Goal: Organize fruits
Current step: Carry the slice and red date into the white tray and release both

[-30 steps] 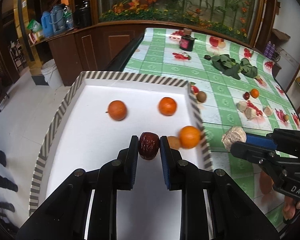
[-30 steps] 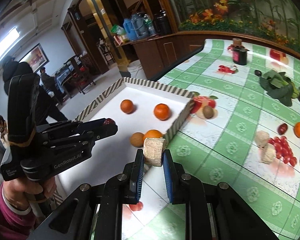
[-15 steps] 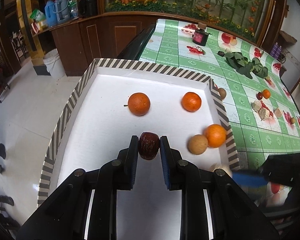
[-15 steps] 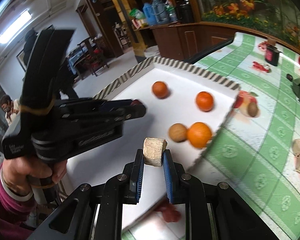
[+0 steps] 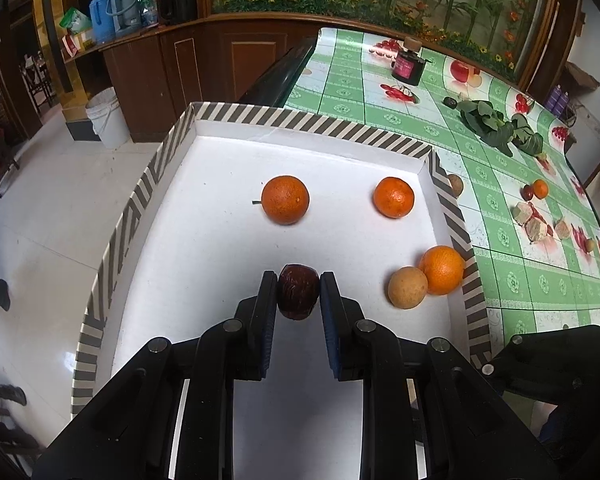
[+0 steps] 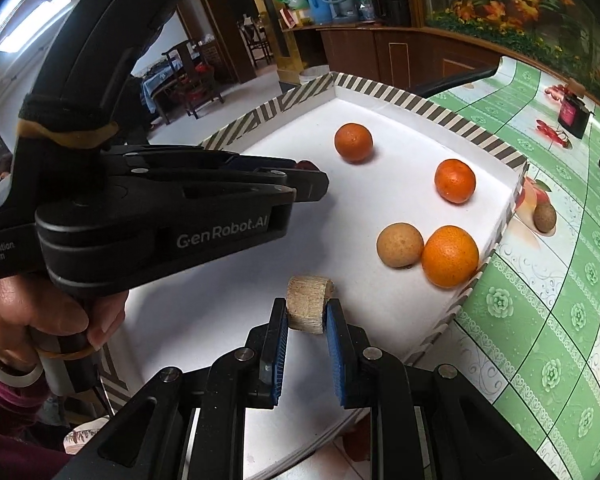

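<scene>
A white tray (image 5: 204, 216) with a striped rim holds three oranges (image 5: 285, 205) (image 5: 393, 202) (image 5: 442, 270) and a tan round fruit (image 5: 407, 293). My left gripper (image 5: 299, 294) is shut on a dark red wrinkled fruit (image 5: 298, 291) above the tray's near middle. In the right wrist view my right gripper (image 6: 307, 312) is shut on a beige fibrous chunk (image 6: 308, 303), over the tray's near right part. The left gripper (image 6: 304, 184), held by a hand (image 6: 40, 320), crosses that view on the left; the oranges (image 6: 353, 142) (image 6: 455, 181) (image 6: 450, 256) and tan fruit (image 6: 400, 245) lie beyond.
On the green checked tablecloth (image 5: 500, 200) lie more beige chunks (image 5: 534, 220), a small orange (image 5: 540, 189) with a dark fruit, leafy greens (image 5: 496, 128), a dark jar (image 5: 408, 66) and a brown fruit (image 6: 545, 217) beside the tray. White floor and a bucket (image 5: 108, 120) lie left.
Both grippers moved left over the tray with their loads. The right gripper came from above the tablecloth across the tray's right rim and sank a little.
</scene>
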{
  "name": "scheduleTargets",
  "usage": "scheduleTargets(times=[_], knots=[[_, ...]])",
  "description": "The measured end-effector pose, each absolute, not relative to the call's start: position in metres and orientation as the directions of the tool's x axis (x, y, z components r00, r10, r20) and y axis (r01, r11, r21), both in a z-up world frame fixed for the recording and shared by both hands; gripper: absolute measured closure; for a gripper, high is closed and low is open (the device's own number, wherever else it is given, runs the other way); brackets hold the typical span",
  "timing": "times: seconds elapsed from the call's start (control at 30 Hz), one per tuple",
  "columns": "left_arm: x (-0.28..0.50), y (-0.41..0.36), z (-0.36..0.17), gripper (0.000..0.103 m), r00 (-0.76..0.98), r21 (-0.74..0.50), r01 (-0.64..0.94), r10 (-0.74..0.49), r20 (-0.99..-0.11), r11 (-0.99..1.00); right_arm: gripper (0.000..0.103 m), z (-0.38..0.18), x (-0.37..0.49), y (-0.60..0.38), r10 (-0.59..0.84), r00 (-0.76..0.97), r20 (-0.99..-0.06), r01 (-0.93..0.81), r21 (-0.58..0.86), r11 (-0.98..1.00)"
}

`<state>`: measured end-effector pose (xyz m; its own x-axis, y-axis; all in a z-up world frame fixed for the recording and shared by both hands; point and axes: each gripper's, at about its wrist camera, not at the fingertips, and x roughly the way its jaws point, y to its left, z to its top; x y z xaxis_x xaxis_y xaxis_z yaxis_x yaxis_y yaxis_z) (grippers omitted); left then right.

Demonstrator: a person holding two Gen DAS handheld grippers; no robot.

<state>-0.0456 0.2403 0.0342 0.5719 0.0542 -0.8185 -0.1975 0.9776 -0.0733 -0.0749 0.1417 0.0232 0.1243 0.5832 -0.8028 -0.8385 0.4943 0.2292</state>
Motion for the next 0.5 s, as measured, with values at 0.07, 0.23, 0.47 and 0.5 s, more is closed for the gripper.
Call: scheduleTargets(times=[0.07,0.23,0.47,0.5], knots=[[-0.045,0.241,0.034,0.082,0.567,-0.074,-0.198,0.053,-0.822,0.977,0.085,0.022,-0.076,0.144,0.575,0.130,-0.808,-0.844,0.214,0.492],[-0.042,0.237,0.030,0.082,0.544,-0.055,-0.200,0.064,-0.837,0.978,0.085,0.023,-0.076,0.149,0.560,0.131,-0.818,-0.839,0.210,0.503],[-0.041,0.241,0.023,0.077,0.519,-0.076,-0.220,0.051,-0.853,0.973,0.076,0.024,-0.077,0.151,0.563,0.132,-0.816,-0.846,0.203,0.493],[-0.042,0.242,0.024,0.067,0.520,-0.074,-0.223,0.055,-0.852,0.972,0.076,0.026,-0.077,0.149,0.568,0.135,-0.812,-0.844,0.205,0.495]])
